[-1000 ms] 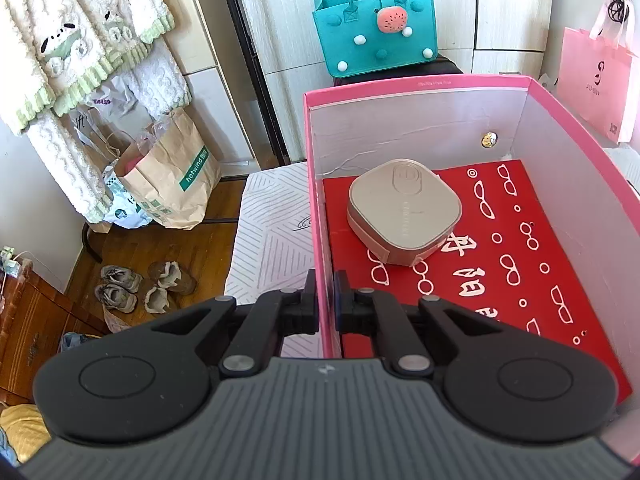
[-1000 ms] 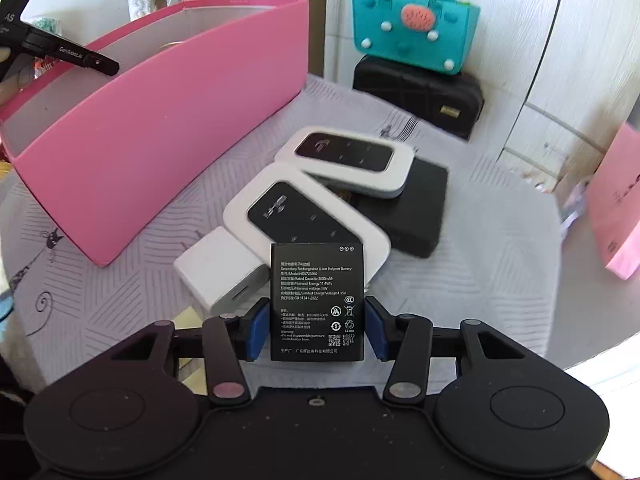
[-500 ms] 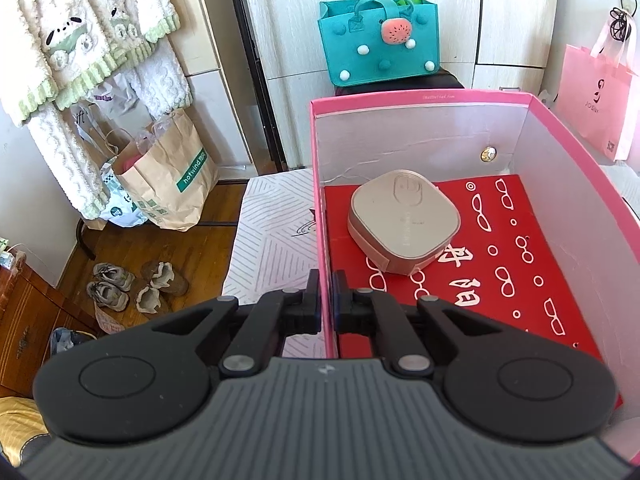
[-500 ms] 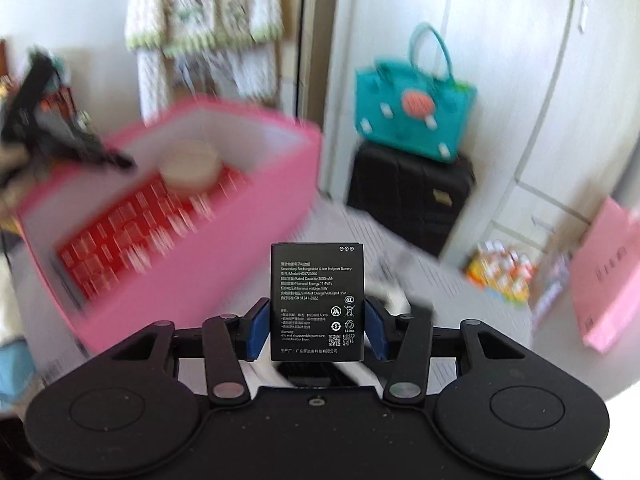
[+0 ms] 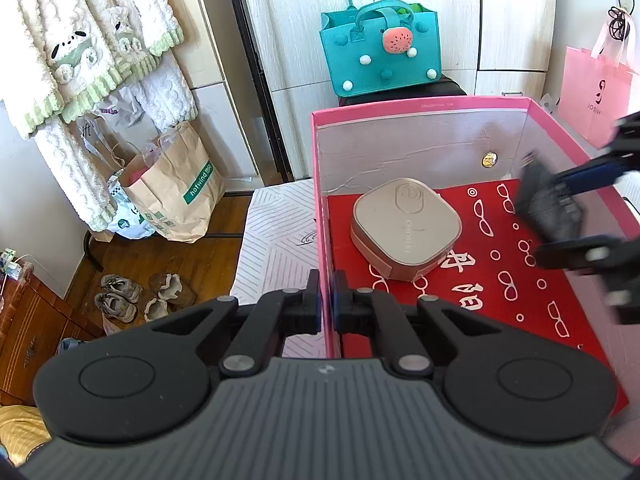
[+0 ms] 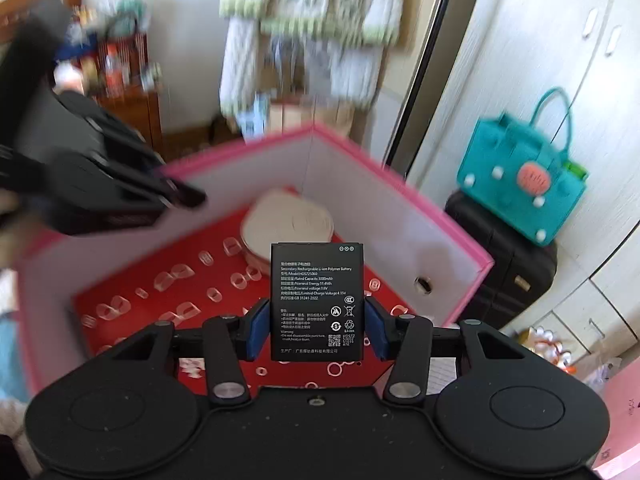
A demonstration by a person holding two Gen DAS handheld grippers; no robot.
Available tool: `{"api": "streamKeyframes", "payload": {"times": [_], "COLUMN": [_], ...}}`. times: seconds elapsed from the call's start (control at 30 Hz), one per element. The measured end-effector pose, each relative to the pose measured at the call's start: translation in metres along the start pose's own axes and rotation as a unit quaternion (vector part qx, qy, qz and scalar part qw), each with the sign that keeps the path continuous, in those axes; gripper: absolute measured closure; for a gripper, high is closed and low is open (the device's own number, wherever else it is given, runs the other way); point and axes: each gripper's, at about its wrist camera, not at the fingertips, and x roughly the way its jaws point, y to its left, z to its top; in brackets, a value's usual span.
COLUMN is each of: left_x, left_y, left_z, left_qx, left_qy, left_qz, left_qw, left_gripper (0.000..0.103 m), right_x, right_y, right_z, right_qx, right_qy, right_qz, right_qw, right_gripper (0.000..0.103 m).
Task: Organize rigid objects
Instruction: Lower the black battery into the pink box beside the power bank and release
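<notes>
**A flat black battery held over the pink box**

The right gripper squeezes a battery between its blue pads. The battery is thin, flat and black, shaped like a small card standing up. Its front is covered in tiny white writing, with little round signs and a small square code near the bottom. The top edge has three tiny circles.

The battery hangs above the pink box, over the red floor with white glasses drawn on it. In the left wrist view the battery shows on the right side of the box, blurry, with the right gripper around it.

The left gripper is pinched tight on the left wall of the pink box, one finger on each side of the wall.

Inside the box, near the far left corner, lies a tan case with round corners. It rests flat on the red floor, apart from the battery.
</notes>
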Motion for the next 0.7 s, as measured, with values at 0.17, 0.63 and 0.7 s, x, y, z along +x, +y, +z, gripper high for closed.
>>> {"api": "streamKeyframes", "payload": {"times": [0.17,0.63,0.7], "left_x": [0.0,-0.004,-0.005], "left_y": [0.002,0.001,0.001], "left_z": [0.001,-0.001,-0.002], "left_qx": [-0.005,-0.009,-0.009], "left_qy": [-0.001,-0.01,-0.01], "left_qz": [-0.006,-0.013,-0.015], "left_qw": [1.0,0.9998,0.9998], "left_gripper": [0.099,0.098,0.098], "right_x": [0.029,0.081,0.07], "right_y": [0.002,0.006,0.006], "right_z": [0.014,0.04,0.043], "right_qx": [-0.063,-0.107,-0.095], "right_qy": [0.038,0.131,0.107], "right_qz": [-0.027,-0.051,-0.058], "right_qw": [0.997,0.984,0.988], "right_gripper": [0.049,0.047,0.042]}}
